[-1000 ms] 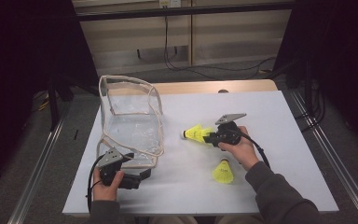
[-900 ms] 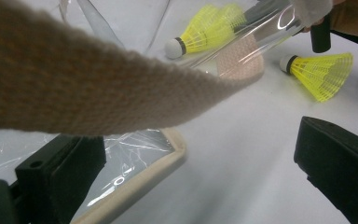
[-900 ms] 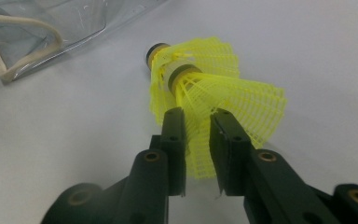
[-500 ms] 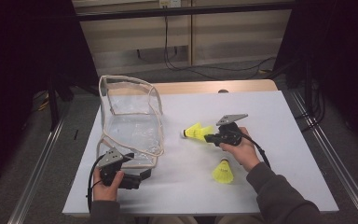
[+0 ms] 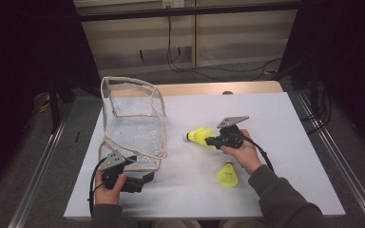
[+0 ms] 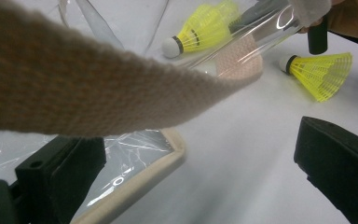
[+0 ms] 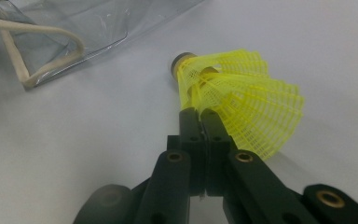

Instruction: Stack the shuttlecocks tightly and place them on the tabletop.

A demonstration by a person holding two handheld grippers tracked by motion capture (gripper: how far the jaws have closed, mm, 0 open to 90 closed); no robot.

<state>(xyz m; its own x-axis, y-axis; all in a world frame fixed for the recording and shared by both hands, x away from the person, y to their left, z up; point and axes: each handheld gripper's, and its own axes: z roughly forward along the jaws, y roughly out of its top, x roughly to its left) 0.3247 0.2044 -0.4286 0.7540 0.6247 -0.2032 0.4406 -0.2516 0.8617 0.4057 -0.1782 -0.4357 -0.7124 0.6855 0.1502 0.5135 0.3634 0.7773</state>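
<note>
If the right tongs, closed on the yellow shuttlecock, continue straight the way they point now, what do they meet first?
Probably the clear bag. In the high view the right tongs, shut on the skirt of the shuttlecock, point left across the table toward its near side; bare table lies between. Depth is hard to judge.

So the table [image 5: 285,123] had a pale, white-ish top with a strip of bare wood along the far edge. A clear plastic bag [image 5: 133,128] with beige trim sat on the left half, standing up at its far end, its near part lying flat. One yellow shuttlecock [image 5: 227,175] lay near the right-hand front, and another yellow shuttlecock [image 5: 199,135] was around the middle, just right of the bag.
</note>
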